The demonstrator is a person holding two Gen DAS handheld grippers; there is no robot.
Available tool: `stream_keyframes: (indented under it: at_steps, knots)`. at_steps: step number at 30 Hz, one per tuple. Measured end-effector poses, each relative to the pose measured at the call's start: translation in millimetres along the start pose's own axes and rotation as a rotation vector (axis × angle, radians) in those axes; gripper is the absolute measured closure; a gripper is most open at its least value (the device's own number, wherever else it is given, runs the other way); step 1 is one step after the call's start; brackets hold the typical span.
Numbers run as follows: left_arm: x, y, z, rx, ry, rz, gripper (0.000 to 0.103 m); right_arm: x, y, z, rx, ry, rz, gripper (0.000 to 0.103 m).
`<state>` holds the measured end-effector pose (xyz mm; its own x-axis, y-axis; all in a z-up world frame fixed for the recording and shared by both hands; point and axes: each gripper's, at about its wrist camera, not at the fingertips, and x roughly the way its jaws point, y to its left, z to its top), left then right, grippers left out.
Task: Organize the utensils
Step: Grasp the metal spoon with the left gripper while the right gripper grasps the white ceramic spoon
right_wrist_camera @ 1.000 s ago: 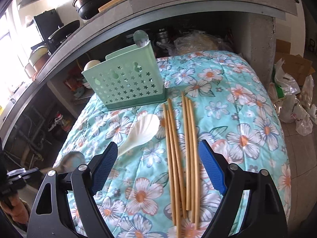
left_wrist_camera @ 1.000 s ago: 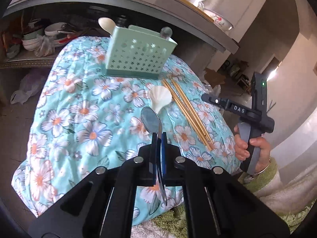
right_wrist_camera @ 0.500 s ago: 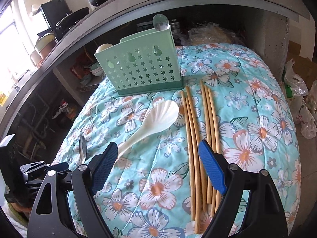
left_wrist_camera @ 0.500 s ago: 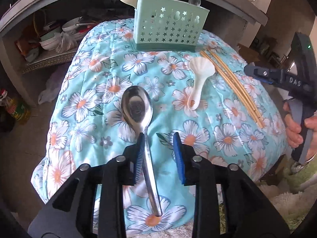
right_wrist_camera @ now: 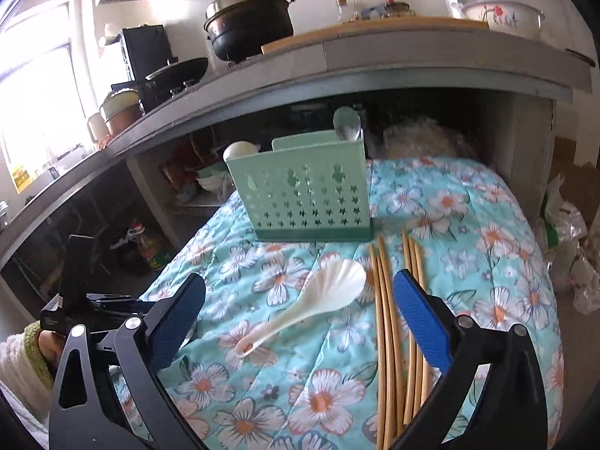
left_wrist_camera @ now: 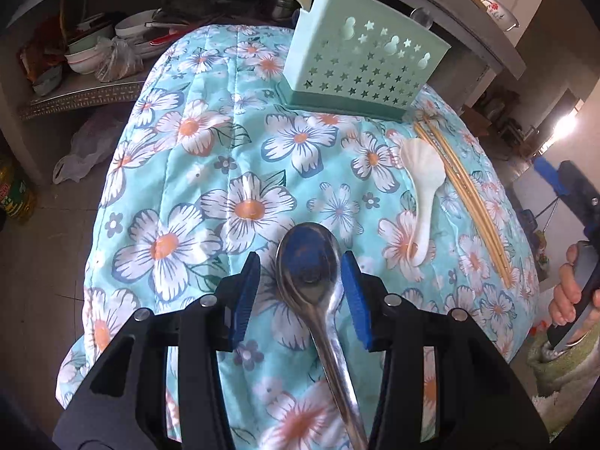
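The left gripper (left_wrist_camera: 300, 292) has just opened its jaws; the metal spoon (left_wrist_camera: 311, 266) lies free between them on the flowered cloth (left_wrist_camera: 210, 165). The right gripper (right_wrist_camera: 300, 318), released wide, hangs over the white spoon (right_wrist_camera: 318, 300) and chopsticks (right_wrist_camera: 386, 322), before the green holder (right_wrist_camera: 303, 202)

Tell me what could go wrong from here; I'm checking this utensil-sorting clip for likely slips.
1. The metal spoon lies between the open pads of the left hand-held gripper, whose jaws have just been opening; closing on the rounded bowl may squirt it out.
2. The white spoon lies beside the chopsticks; the wide-open right hand-held gripper could drag both.
3. The green caddy stands on soft quilt; a nudge may tip it.
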<state>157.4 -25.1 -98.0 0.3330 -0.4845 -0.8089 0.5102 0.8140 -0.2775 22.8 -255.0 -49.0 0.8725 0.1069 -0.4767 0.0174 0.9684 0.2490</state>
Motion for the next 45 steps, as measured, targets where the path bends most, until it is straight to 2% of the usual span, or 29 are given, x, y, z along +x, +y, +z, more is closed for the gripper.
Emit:
stream_keyframes:
  at_steps: [3,6,11,14,16,24,27,32,38,45]
  knots:
    - [18,5,5,-0.003,0.033,-0.013,0.062,11,-3,4,0.024,0.036,0.008,0.006]
    - [24,4,6,0.021,0.028,-0.018,0.062,18,-7,5,0.034,0.048,0.000,0.006]
    - [29,-1,8,0.059,0.018,-0.009,0.065,28,-4,9,-0.066,0.050,-0.055,0.006]
    - [30,-6,9,0.078,0.011,-0.009,0.073,40,-9,11,-0.059,0.107,0.000,0.006]
    - [31,-6,8,0.078,0.010,-0.013,0.082,48,-14,12,-0.020,0.140,0.041,0.006]
    - [25,1,10,0.041,0.015,-0.033,0.096,73,-28,10,0.043,0.233,0.106,0.007]
    - [19,2,10,0.032,0.004,-0.049,0.099,85,-34,8,0.030,0.280,0.111,0.012]
    - [12,3,9,0.034,-0.020,-0.036,0.101,109,-47,8,0.038,0.351,0.101,0.033]
    - [13,6,8,0.033,-0.026,-0.030,0.100,135,-63,14,0.035,0.381,0.047,0.048]
    - [17,11,7,0.014,-0.019,-0.041,0.099,157,-76,15,0.038,0.421,0.035,0.062]
